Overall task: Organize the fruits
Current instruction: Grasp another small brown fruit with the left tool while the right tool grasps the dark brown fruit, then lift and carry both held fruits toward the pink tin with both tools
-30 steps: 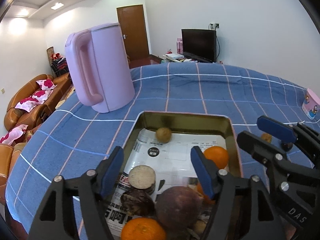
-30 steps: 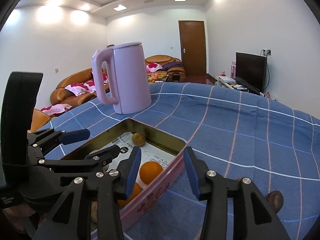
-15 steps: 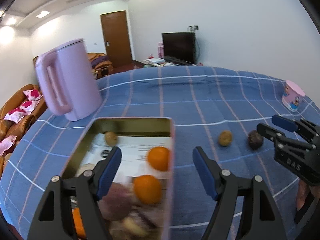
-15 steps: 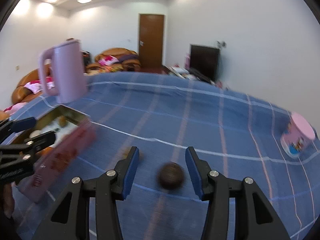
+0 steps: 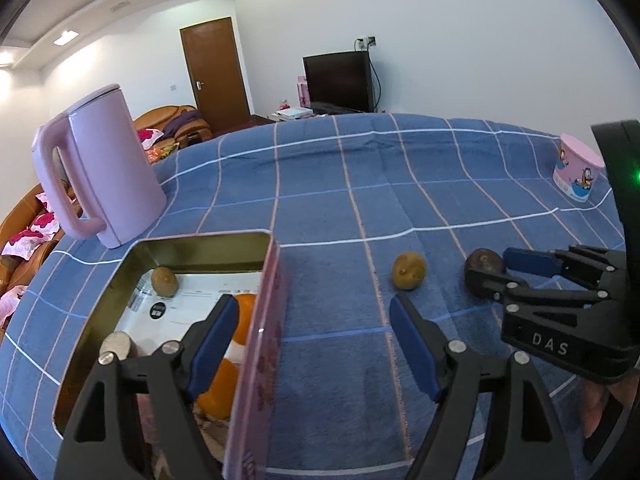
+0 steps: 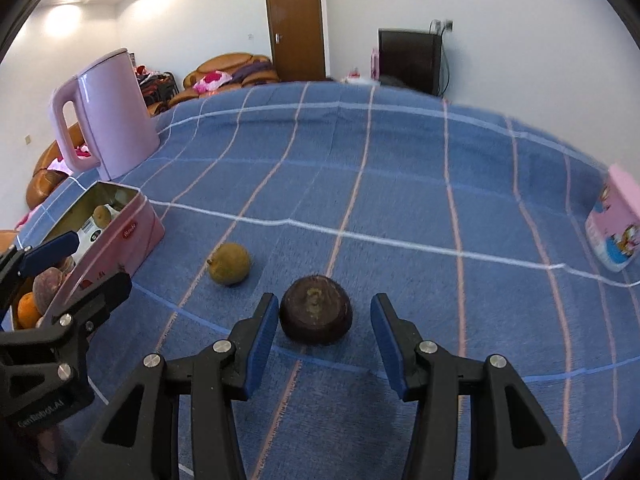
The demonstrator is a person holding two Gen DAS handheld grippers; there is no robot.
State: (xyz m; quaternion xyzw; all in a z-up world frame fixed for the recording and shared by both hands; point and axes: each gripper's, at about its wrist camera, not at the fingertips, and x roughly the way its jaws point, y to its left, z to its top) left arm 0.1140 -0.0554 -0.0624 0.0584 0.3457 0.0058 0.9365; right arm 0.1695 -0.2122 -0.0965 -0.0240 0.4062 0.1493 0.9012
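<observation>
Both grippers have swung rightward off the pink tin (image 5: 256,340), which now sits at the left with oranges (image 5: 218,384) and a small brown fruit (image 5: 164,281) inside. Left gripper (image 5: 316,344) straddles the tin's right wall, its jaws released and just been opening, nothing between the pads. On the blue checked table (image 6: 400,184), a yellow-brown fruit (image 6: 230,264) lies just beside a dark round fruit (image 6: 316,310). Right gripper (image 6: 324,340) brackets the dark fruit, jaws released, pads apart from it. A pink cup (image 6: 616,224) stands far right.
</observation>
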